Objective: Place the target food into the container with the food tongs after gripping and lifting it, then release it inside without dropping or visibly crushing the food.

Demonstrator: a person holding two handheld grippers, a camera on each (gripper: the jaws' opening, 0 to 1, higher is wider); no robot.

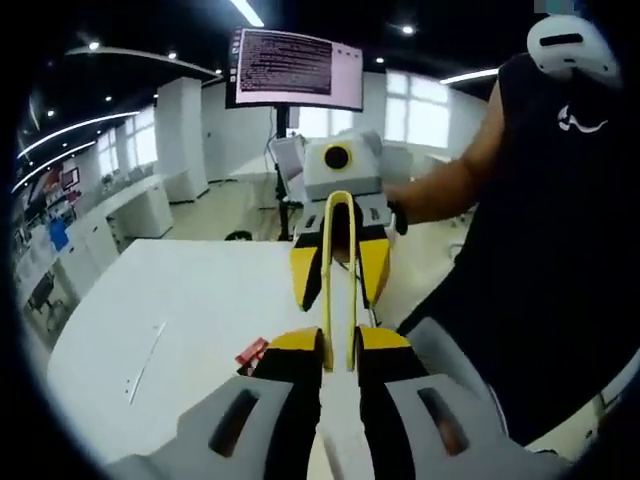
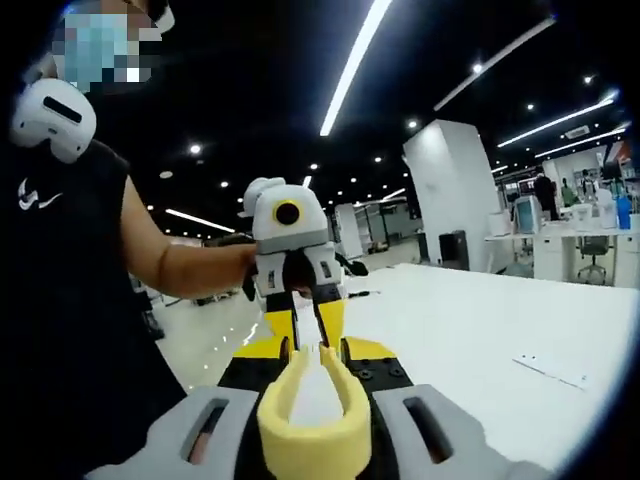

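Left gripper view puts my left gripper (image 1: 338, 345) nearest, its jaws drawn in on the two arms of the yellow food tongs (image 1: 326, 290). The tongs run straight ahead, above the white table (image 1: 190, 300), to their looped end between the spread fingers of the right gripper (image 1: 338, 295). I cannot tell whether that one presses the loop or merely flanks it. I judge this is still tool-settling, ahead of any pickup. Next I need one firm hold on the tongs, tips freed and turned toward the food.

Ceiling strip lights (image 2: 355, 62) glare; dim, edges fisheye-warped.
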